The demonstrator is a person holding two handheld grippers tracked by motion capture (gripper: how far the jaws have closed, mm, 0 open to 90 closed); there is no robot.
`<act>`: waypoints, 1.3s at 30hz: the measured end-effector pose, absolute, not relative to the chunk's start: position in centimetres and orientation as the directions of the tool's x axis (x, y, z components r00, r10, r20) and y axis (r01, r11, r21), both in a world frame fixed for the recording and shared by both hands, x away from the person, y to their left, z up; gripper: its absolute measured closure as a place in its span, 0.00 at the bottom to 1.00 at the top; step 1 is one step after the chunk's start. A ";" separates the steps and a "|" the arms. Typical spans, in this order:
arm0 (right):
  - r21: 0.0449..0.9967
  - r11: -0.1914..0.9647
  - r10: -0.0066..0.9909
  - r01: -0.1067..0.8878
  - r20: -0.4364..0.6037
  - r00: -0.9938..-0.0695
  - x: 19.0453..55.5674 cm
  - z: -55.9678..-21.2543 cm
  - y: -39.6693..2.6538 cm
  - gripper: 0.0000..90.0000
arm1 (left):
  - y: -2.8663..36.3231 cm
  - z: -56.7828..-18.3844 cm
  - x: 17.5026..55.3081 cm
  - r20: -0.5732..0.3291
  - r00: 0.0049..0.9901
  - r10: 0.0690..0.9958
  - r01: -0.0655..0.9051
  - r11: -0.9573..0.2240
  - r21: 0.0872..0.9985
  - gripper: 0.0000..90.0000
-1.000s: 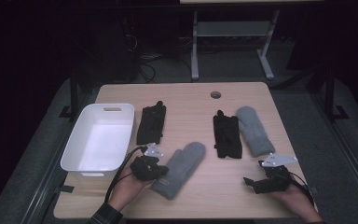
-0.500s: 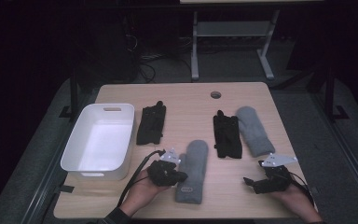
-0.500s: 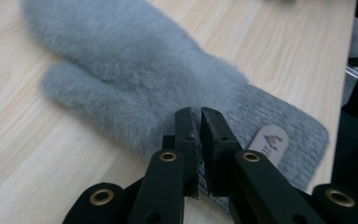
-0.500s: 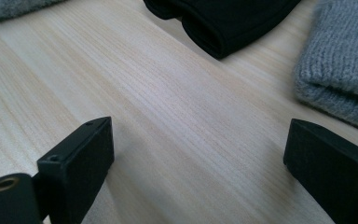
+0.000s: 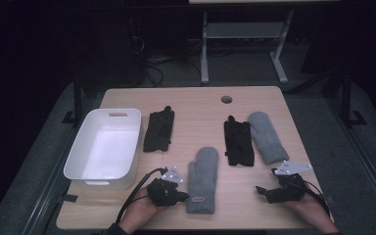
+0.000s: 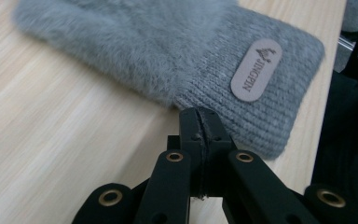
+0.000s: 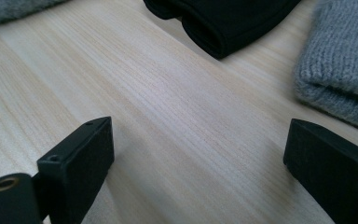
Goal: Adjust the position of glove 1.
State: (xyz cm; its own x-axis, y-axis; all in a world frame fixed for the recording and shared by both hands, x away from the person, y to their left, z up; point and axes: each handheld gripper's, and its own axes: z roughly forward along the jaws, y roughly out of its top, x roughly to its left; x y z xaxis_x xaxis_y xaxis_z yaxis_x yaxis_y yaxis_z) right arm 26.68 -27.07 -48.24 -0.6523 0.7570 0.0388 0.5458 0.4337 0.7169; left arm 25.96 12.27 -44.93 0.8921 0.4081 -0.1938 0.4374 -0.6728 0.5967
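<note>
Left gripper (image 5: 180,197): jaws pressed together on the knit cuff edge of the near grey mitten (image 5: 201,179), at the table's (image 5: 186,103) front edge
Right gripper (image 5: 263,191): jaws wide apart, nothing between them, low over bare wood at front right
Near grey mitten: flat, cuff toward the person
White tub (image 5: 105,148): left side
Middle: two black gloves (image 5: 158,129) (image 5: 238,142)
Second grey mitten (image 5: 267,136): just beside the right-hand black glove

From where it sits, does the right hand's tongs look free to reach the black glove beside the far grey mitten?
Probably yes: the right tongs stand open, with bare table between them and the black glove ahead.
</note>
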 end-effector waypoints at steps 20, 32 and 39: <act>0.717 0.433 0.758 0.547 0.039 -0.651 26.7 -48.2 -27.1 0.09 | 4.5 -45.7 26.9 -0.199 0.936 0.289 0.347 -0.675 0.652 0.99; 0.717 0.433 0.758 0.546 0.038 -0.651 26.7 -48.2 -27.1 0.09 | 4.3 -45.3 27.4 -0.146 0.948 0.284 0.306 -0.675 0.671 0.90; 0.710 0.445 0.750 0.545 0.037 -0.660 26.7 -48.0 -27.2 0.19 | 8.6 -44.4 27.8 -0.091 0.942 0.322 0.294 -0.667 0.684 0.60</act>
